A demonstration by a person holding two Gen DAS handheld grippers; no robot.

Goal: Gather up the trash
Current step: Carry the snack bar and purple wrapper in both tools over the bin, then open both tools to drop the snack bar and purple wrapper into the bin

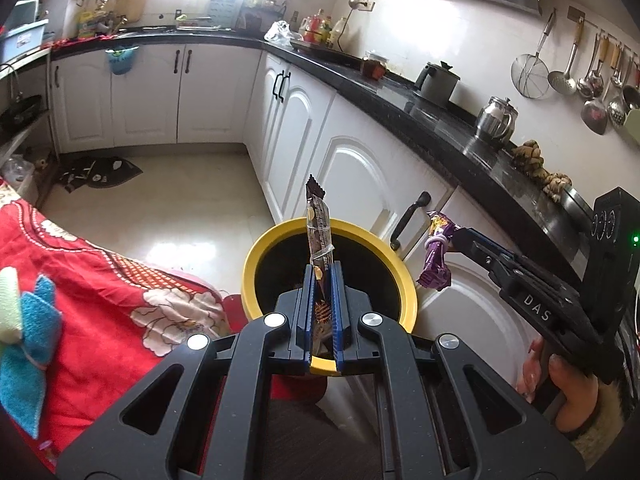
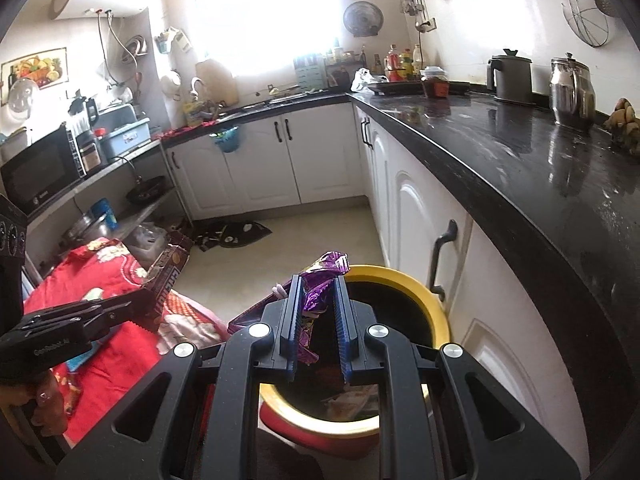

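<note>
The yellow-rimmed bin (image 1: 256, 264) stood by the cabinets. Over it, the left gripper (image 1: 322, 276) pinched a brown wrapper (image 1: 318, 224) tight; the right gripper (image 2: 316, 292), nearly closed, held a crumpled purple wrapper (image 2: 320, 280). Released off-centre, either could catch the rim and fall outside.

Black tongs (image 1: 322, 280) with blue pads, silver screws, "DAS" lettering.
</note>
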